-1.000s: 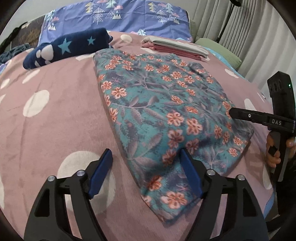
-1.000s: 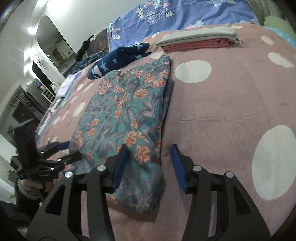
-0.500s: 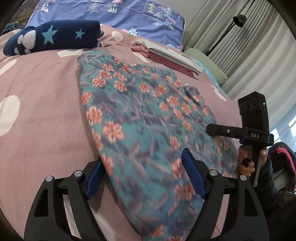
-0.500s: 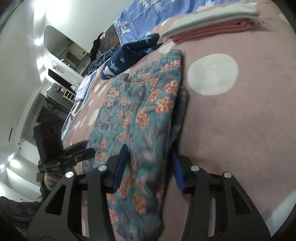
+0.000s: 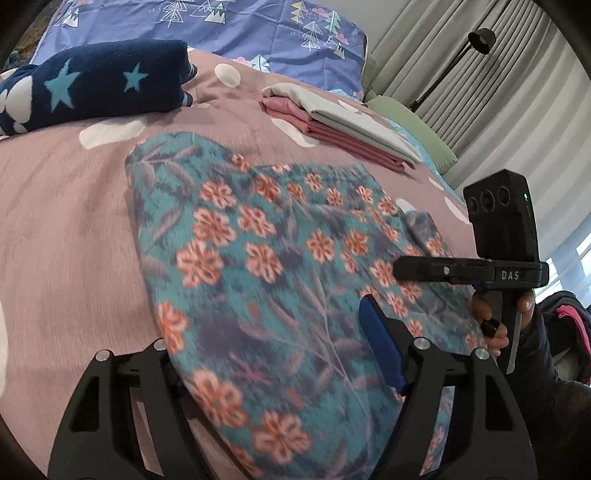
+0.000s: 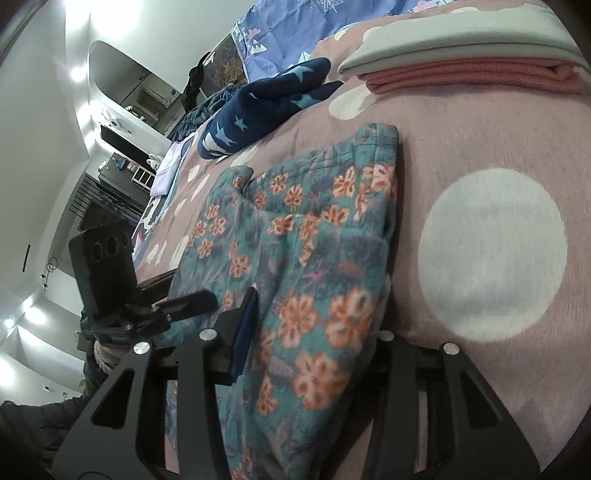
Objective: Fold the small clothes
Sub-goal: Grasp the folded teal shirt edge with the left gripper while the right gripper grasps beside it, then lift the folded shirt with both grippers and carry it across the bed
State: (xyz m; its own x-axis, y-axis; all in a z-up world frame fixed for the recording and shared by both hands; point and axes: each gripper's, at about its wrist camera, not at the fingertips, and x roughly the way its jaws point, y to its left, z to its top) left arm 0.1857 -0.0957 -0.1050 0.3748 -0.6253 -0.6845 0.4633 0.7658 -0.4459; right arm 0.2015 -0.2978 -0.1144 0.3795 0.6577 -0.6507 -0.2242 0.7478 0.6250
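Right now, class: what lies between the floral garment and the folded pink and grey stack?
Only bare pink bedspread with a white spot separates the floral garment from the folded stack; the left wrist view shows it best.

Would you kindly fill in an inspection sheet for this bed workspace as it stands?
Surface: pink blanket with white dots.
Job's things: floral garment lying flat, near edge lifted over both grippers.
Clutter: navy star blanket; folded stack, grey on pink.
Grippers: left gripper and right gripper each straddle the garment's near edge; the right's jaws have just been closing; grip unconfirmed.
Cables: nothing seen.
Surroundings: patterned blue pillow, curtains, floor lamp.
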